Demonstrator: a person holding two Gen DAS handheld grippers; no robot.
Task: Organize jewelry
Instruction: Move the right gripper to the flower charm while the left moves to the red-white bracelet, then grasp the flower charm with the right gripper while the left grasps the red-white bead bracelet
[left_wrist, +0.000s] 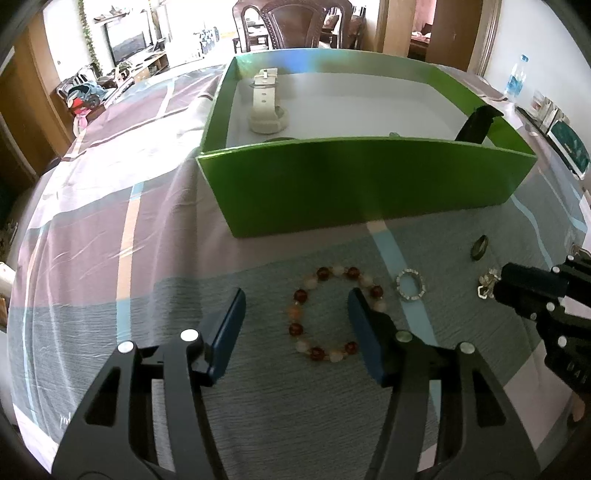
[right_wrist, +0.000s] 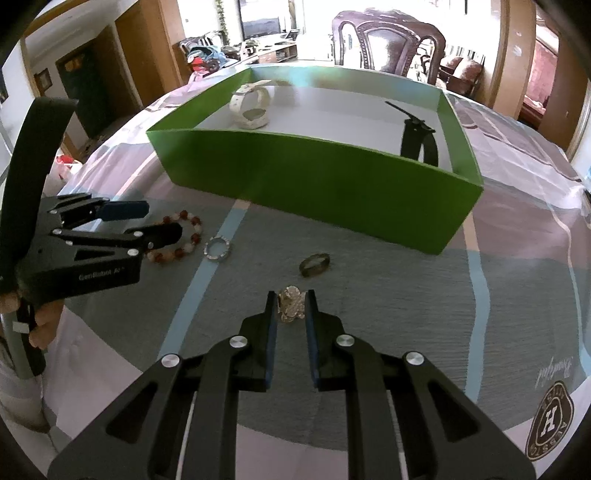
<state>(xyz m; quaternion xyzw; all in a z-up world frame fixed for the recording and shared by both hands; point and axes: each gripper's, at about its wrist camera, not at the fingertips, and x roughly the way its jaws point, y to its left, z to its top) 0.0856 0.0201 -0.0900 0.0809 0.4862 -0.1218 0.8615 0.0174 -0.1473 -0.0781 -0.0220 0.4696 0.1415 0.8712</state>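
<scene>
A red and white bead bracelet (left_wrist: 332, 314) lies on the cloth between the fingers of my open left gripper (left_wrist: 295, 306); its right finger overlaps the bracelet's right side. It also shows in the right wrist view (right_wrist: 184, 240). My right gripper (right_wrist: 291, 302) has closed on a silver brooch (right_wrist: 291, 304) that rests on the cloth; the brooch shows in the left wrist view (left_wrist: 485, 282). A silver ring (left_wrist: 410, 284) and a dark ring (left_wrist: 479, 248) lie between them. The green box (left_wrist: 362, 184) holds a white watch (left_wrist: 266, 107) and a black watch (right_wrist: 417, 140).
The table is covered by a striped grey, purple and blue cloth (left_wrist: 110, 240). A carved wooden chair (right_wrist: 388, 40) stands behind the box. A water bottle (left_wrist: 517, 75) and framed items (left_wrist: 565, 144) stand at the table's far right edge.
</scene>
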